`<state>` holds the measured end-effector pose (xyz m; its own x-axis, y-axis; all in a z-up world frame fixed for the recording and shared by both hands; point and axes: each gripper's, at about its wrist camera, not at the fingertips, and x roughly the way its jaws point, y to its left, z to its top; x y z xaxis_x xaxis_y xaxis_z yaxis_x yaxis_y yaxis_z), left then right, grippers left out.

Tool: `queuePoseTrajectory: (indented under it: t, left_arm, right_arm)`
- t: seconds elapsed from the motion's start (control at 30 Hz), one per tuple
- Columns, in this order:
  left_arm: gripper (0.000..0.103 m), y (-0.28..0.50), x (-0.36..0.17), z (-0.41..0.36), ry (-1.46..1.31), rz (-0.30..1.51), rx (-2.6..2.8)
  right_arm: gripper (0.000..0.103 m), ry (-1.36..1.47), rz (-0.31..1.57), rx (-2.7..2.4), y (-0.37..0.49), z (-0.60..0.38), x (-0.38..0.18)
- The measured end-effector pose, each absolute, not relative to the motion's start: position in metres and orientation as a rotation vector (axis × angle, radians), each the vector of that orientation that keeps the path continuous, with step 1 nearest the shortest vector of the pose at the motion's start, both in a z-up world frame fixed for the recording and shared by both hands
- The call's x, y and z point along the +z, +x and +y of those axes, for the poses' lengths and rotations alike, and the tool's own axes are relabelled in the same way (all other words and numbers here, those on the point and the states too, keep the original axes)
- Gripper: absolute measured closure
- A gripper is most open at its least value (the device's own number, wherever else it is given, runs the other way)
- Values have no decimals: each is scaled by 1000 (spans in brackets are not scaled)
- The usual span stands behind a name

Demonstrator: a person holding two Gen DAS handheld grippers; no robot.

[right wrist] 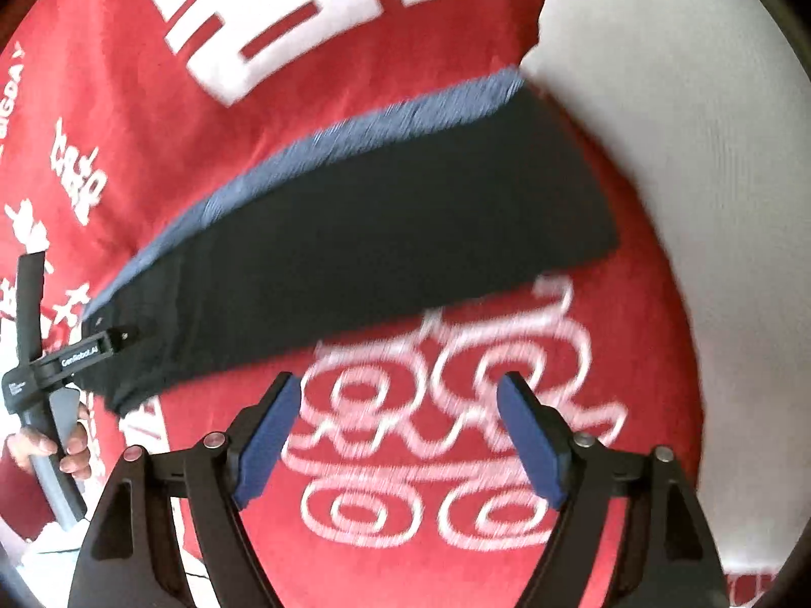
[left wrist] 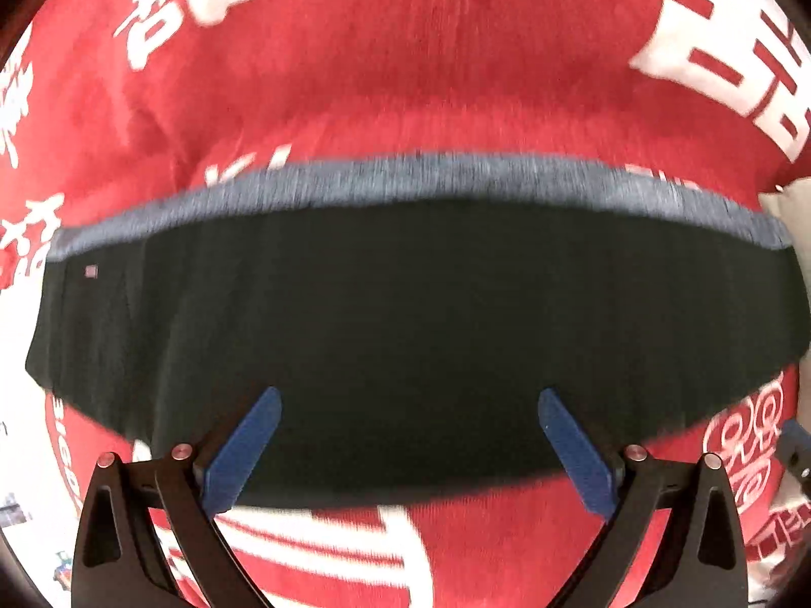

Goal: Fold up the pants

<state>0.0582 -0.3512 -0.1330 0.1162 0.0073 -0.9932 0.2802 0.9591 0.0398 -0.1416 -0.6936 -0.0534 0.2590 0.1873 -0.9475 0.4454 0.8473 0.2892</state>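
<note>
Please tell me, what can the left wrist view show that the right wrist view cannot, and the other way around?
Only the left wrist view shows the left tongs from behind, open above the folded black pants, and a small pinkish tag near their left end.

Only the right wrist view shows the right tongs, open with nothing between them, a large white cushion, and a hand holding the other tool's handle.

Both show the pants with their blue-grey band lying on the red blanket with white characters.
</note>
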Motion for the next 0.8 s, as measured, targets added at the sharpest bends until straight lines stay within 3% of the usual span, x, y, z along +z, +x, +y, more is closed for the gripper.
queuePoseTrajectory:
  t: [0.37, 0.73, 0.8]
  left_arm:
    - [1, 26, -107, -296, 220, 1429, -178]
    - [1, 61, -103, -154, 194, 1338, -73]
    - [1, 79, -117, -137, 207, 1335, -83]
  right_arm:
    - [21, 748, 1364, -113, -143, -632, -69]
    - [20, 856, 1337, 81, -110, -490, -80]
    - [24, 923, 1307, 129, -98, -463, -88]
